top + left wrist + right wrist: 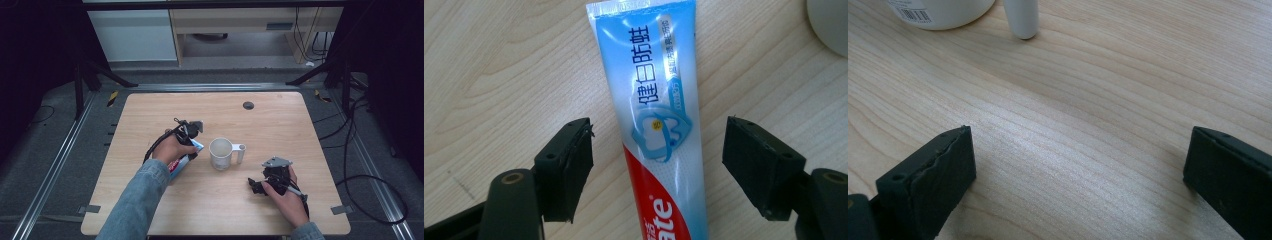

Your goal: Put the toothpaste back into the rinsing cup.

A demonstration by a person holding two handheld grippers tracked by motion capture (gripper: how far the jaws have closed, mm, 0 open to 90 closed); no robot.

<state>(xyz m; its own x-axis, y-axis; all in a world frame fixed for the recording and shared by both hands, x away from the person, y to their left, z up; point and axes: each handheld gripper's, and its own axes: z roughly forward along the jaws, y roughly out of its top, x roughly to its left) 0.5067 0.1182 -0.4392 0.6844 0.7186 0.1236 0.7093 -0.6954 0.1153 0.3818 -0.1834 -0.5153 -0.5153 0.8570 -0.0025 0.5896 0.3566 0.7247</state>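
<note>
Room: a dim space is seen beyond the worktop [150, 107], with pale cabinets at the far wall and cables trailing over a grey floor at the right.
Worktop: light wood grain, with a small dark round fitting [248, 105] set near its far edge.
Toothpaste tube [655, 125]: laid flat on the wood, blue and white at the crimped end, red toward the other end (the cap end is cut off by the frame); in the high view it is partly covered by the left hand [172, 148].
Left tongs [658, 167]: spread wide, one black jaw on either side of the tube — a gap of bare wood is seen on both sides, so nothing is pinched.
Mug [221, 153]: white, standing upright near the middle, its handle [240, 152] turned toward the right side; just beside the tube's end, apart from it.
Right tongs [1079, 175]: spread wide over bare wood, nothing between the jaws — the mug's base and handle are seen farther off at the top of the right gripper view.
Right hand [286, 197]: low near the front right edge, well apart from the mug.
</note>
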